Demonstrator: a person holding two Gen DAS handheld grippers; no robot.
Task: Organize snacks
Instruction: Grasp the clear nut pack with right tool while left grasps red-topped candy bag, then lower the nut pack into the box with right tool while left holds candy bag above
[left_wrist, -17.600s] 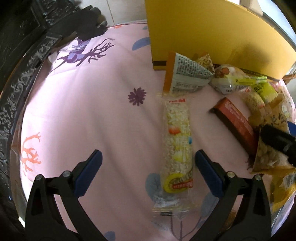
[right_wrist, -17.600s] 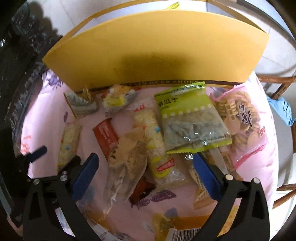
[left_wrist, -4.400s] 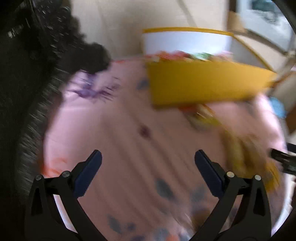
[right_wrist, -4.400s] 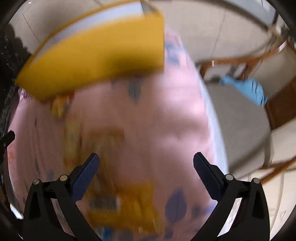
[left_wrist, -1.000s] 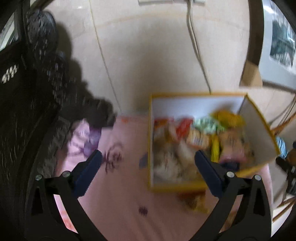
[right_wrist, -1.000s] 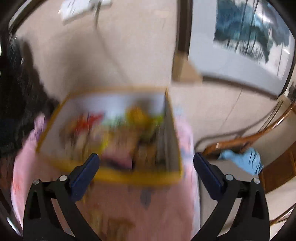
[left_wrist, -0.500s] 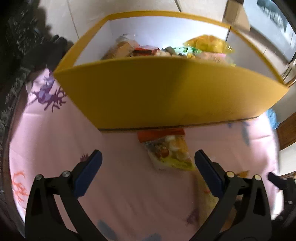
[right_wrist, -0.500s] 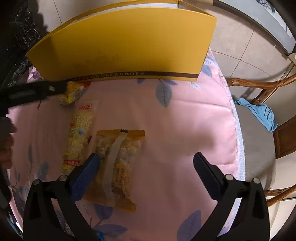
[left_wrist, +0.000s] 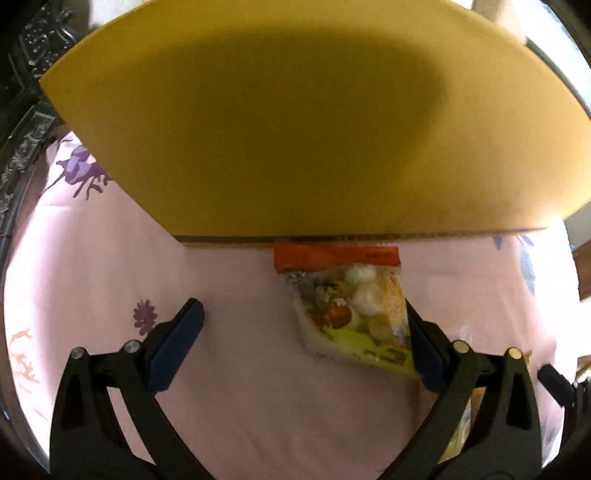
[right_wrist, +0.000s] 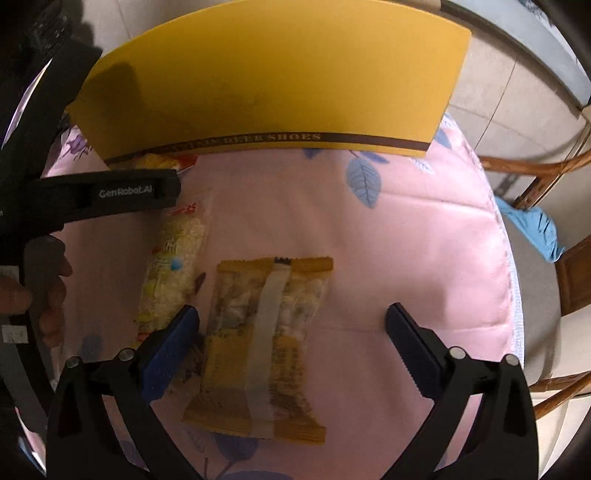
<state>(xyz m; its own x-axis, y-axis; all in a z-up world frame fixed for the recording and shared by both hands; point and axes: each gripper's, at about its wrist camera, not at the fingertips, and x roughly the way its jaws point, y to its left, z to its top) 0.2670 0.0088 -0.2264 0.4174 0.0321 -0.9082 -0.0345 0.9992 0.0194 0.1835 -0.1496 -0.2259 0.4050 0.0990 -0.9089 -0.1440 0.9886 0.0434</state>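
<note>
A tall yellow cardboard box stands at the back of the pink-clothed table; its inside is hidden. In front of it lies a clear snack packet with an orange top strip. My left gripper hangs open over it, the packet close to the right finger. In the right wrist view a yellow-orange packet lies between the fingers of my right gripper, whose jaws are closing; the pads do not press on it. A long rice-cracker packet lies to its left.
The left gripper's black finger and a person's hand reach in at the left of the right wrist view. A wooden chair with a blue cloth stands beyond the table's right edge. Dark carved furniture borders the left.
Both grippers have come down closer to the table, so the packets look larger. The right gripper's fingers have drawn slightly together. The box's inside has dropped from the left view.
</note>
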